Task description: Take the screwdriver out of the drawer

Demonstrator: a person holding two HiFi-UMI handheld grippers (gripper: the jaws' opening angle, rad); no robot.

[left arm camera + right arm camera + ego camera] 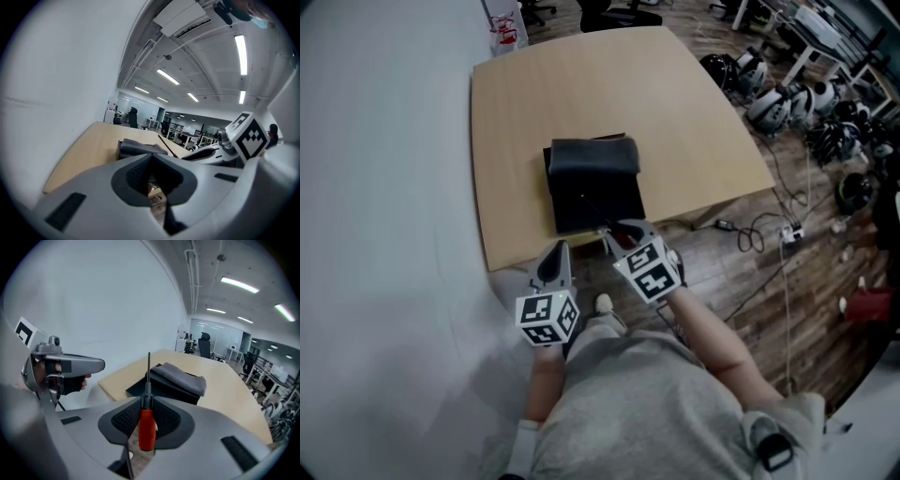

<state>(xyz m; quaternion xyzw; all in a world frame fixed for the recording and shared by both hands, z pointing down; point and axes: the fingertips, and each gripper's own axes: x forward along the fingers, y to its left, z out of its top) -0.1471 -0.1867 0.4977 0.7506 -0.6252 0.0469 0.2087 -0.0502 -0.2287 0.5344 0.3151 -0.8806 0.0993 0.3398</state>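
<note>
A low black drawer box (594,184) (174,379) (138,147) stands near the front edge of the wooden table (581,84), with its drawer pulled out toward me. My right gripper (623,231) (146,404) is shut on a screwdriver (146,430) with a red handle. Its thin dark shaft (595,212) (167,146) points up and out over the open drawer, lifted above it. To the left of the right one, my left gripper (555,259) (150,157) hangs just off the table's front edge, apart from the box. Its jaws stand together with nothing between them.
A white wall runs along the table's left side. Right of the table, cables and a cluster of helmets and gear (797,94) lie on the wooden floor. A red and white object (504,28) and an office chair (619,11) stand beyond the far edge.
</note>
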